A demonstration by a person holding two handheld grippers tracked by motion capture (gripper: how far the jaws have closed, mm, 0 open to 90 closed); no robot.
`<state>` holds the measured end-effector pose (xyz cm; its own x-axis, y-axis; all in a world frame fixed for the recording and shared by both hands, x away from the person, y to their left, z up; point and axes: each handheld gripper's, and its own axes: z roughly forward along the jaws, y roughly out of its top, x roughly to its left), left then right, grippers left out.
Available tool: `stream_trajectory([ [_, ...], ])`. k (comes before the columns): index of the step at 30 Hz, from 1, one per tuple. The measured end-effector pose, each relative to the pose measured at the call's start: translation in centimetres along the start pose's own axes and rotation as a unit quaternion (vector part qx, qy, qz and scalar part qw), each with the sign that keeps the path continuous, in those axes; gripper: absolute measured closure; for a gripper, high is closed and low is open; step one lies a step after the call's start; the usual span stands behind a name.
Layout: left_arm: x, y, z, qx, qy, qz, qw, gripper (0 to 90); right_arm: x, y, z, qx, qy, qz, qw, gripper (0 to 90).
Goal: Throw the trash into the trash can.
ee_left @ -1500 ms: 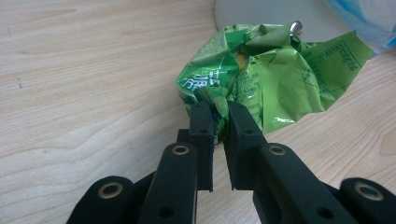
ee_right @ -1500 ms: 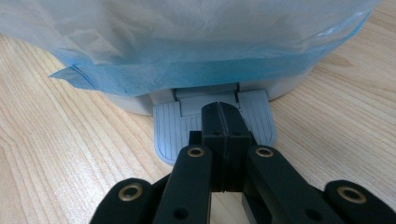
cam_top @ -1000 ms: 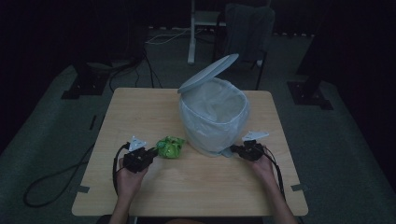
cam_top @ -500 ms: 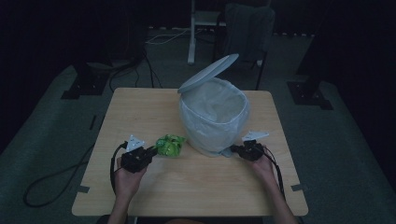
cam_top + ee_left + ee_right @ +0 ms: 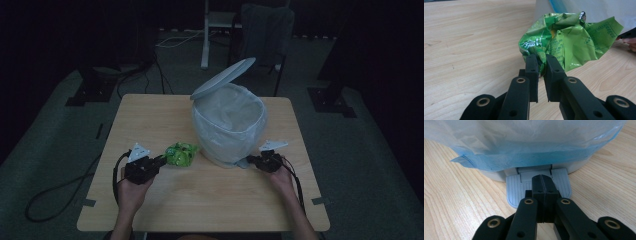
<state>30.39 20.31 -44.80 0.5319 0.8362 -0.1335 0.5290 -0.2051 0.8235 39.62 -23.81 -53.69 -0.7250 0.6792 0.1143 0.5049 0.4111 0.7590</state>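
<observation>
Green wrapper pinched, pedal held down, bin lid up

The left hand-held gripper [image 5: 540,58] is closed on a fold of the crumpled green wrapper [image 5: 566,40], which lies on the desk [image 5: 150,115] just beside the lined pedal bin [image 5: 229,125]. The right hand-held gripper [image 5: 543,182], jaws fully together and holding nothing, rests its tips on the foot pedal [image 5: 515,187]; the lid [image 5: 222,77] stands raised. The thin pinch could tear or slip free on lifting, and easing off the pedal would likely drop the lid
</observation>
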Motion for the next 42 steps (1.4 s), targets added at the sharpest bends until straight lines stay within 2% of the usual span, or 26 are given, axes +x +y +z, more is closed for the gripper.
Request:
stream_trajectory([
  [20, 0.2, 1.7, -1.9, -0.023, -0.022, 0.004, 0.9995, 82.4, 0.0, 0.0, 0.0, 0.001, 0.001, 0.001, 1.0, 90.0],
  [39, 0.4, 3.2, -4.0, -0.038, -0.01, 0.015, 0.9991, 82.4, 0.0, 0.0, 0.0, 0.001, 0.002, 0.002, 1.0, 90.0],
  [42, 0.4, 3.3, -4.3, -0.042, -0.013, 0.016, 0.9989, 82.4, 0.0, 0.0, 0.0, 0.001, 0.001, 0.002, 1.0, 90.0],
])
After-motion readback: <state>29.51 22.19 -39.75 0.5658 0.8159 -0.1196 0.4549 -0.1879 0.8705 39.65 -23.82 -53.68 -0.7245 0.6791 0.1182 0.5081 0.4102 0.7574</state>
